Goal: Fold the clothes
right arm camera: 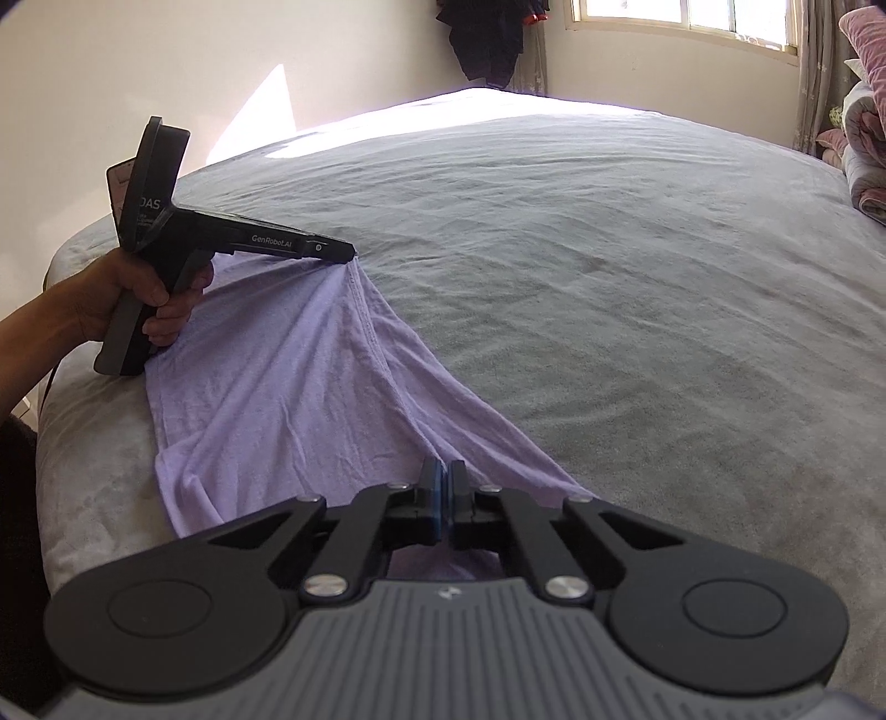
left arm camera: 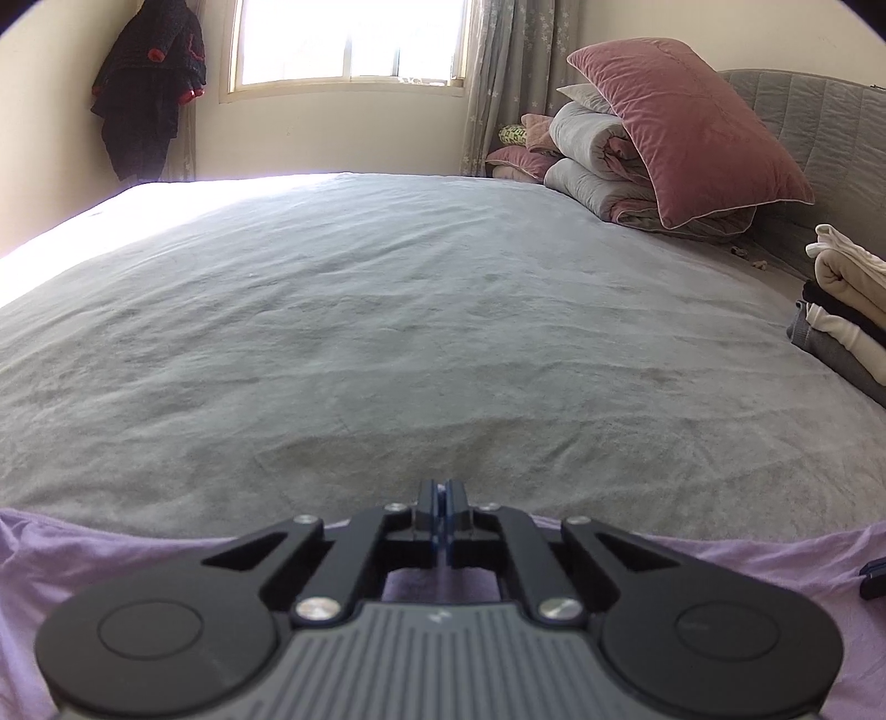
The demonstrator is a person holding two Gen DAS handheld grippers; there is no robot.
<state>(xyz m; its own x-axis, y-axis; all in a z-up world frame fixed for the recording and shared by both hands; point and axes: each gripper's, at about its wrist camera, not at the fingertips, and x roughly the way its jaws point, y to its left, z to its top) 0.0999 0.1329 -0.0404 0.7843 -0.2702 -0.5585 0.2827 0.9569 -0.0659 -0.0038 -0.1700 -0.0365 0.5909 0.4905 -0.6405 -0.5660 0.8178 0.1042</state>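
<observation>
left gripper (right arm camera: 352, 253): my jaws clamped, tilted down | right gripper (right arm camera: 443, 487): jaws clamped, tilted down | left hand (right arm camera: 138, 293): wraps the handle

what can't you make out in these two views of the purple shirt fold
- Shirt: its near part is hidden under each gripper's body in both views, so its type and full shape stay unknown.
- Right gripper: in the left view only a dark sliver at the right edge.
- Folded stack: cut off by the left view's right edge.
- Window: overexposed.
</observation>
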